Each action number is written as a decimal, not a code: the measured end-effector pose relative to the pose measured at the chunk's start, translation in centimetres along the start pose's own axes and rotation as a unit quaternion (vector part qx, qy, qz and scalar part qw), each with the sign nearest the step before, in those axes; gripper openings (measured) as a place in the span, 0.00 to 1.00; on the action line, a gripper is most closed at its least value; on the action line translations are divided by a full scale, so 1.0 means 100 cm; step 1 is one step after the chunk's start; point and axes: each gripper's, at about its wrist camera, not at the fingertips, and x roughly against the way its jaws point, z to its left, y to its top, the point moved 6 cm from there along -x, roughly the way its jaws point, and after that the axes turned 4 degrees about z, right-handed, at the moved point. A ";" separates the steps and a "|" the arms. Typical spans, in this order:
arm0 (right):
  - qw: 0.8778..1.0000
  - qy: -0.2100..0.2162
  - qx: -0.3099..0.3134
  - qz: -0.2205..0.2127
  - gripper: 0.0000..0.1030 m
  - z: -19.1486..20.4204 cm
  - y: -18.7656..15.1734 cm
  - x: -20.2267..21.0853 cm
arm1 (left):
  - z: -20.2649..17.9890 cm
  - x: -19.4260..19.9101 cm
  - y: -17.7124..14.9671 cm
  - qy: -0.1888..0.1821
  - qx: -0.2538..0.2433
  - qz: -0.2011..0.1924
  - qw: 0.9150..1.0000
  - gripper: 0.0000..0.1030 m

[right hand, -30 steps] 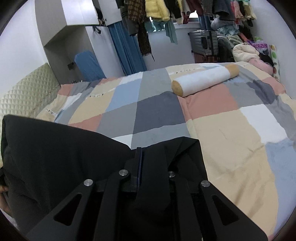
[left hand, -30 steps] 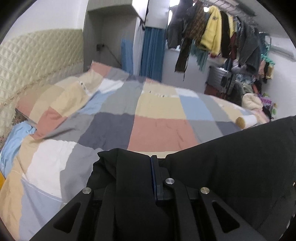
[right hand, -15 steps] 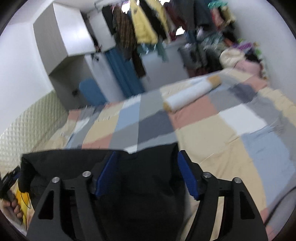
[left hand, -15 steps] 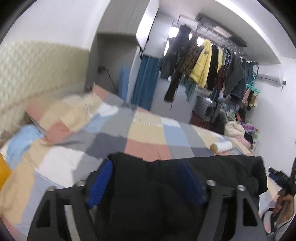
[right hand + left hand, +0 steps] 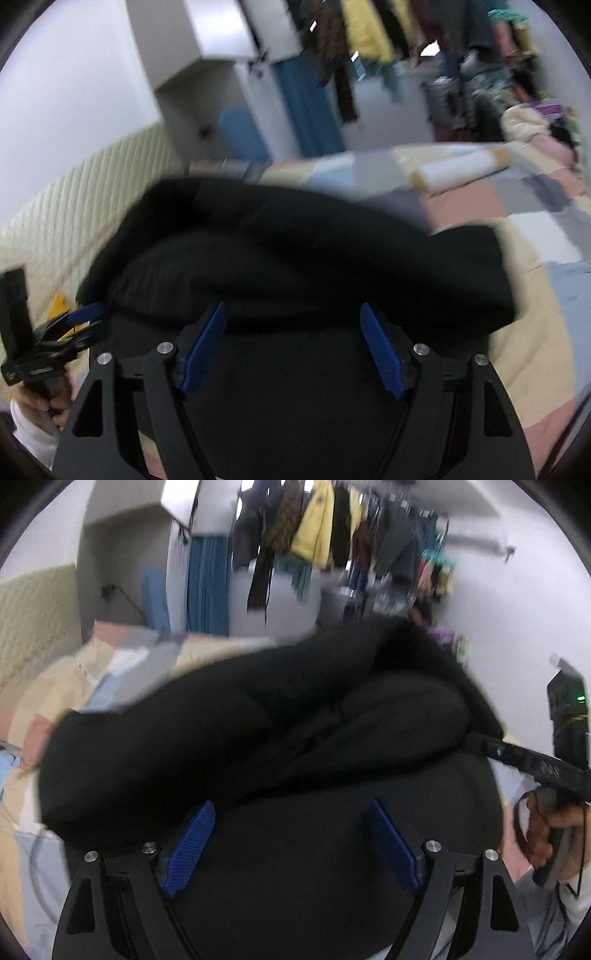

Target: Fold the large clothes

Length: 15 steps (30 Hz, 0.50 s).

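- Black garment (image 5: 258, 746): large, bulky, dark fabric, bunched into thick folds; lies on the bed directly ahead of both grippers and fills the middle of both wrist views. Outline blurred.
- Left gripper (image 5: 291, 845): released; jaws stand wide apart, blue pads (image 5: 190, 849) bare. Black fabric lies between and beneath the fingers, but the pads do not press on it.
- Right gripper (image 5: 293, 347): released; jaws wide apart, blue pads (image 5: 380, 350) clear of the cloth, with the garment's folded edge just ahead and dark fabric below.
- Bed (image 5: 517, 362): covered with a patchwork cover (image 5: 469, 199) of pink, beige, grey, pale blue and white squares; quilted cream headboard (image 5: 37, 616) at its head.
- Bolster (image 5: 461, 171): white roll with tan ends, lying on the far part of the bed, well apart from the garment.
- Clothes rail (image 5: 351, 528): hung with many garments, among them a yellow jacket (image 5: 312, 531); contents otherwise too blurred to list.
- Blue curtain (image 5: 207, 587): beside a white cabinet (image 5: 229, 33) on the far wall.
- Person's hands: right hand (image 5: 546, 834) seen at the left view's edge, left hand (image 5: 44, 398) at the right view's edge, each grasping a gripper handle.
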 end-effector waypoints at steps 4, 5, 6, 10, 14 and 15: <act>0.998 -0.028 0.032 0.039 0.73 0.010 -0.002 -0.034 | 0.002 -0.015 0.019 0.037 -0.014 -0.007 0.999 0.82; 0.998 -0.032 0.033 0.038 0.73 0.009 0.002 -0.038 | 0.005 -0.018 0.026 0.040 -0.010 -0.007 0.999 0.82; 0.998 -0.035 0.027 0.037 0.73 0.005 0.011 -0.044 | 0.009 -0.022 0.033 0.045 -0.005 -0.008 0.999 0.82; 0.998 -0.054 0.011 0.027 0.76 -0.010 0.042 -0.062 | 0.026 -0.049 0.071 0.071 0.019 -0.007 0.997 0.82; 0.997 -0.069 0.005 0.032 0.78 -0.023 0.067 -0.085 | 0.050 -0.073 0.099 0.099 0.039 -0.002 0.994 0.82; 0.997 -0.073 0.003 0.037 0.80 -0.027 0.070 -0.094 | 0.056 -0.083 0.101 0.102 0.046 0.006 0.994 0.82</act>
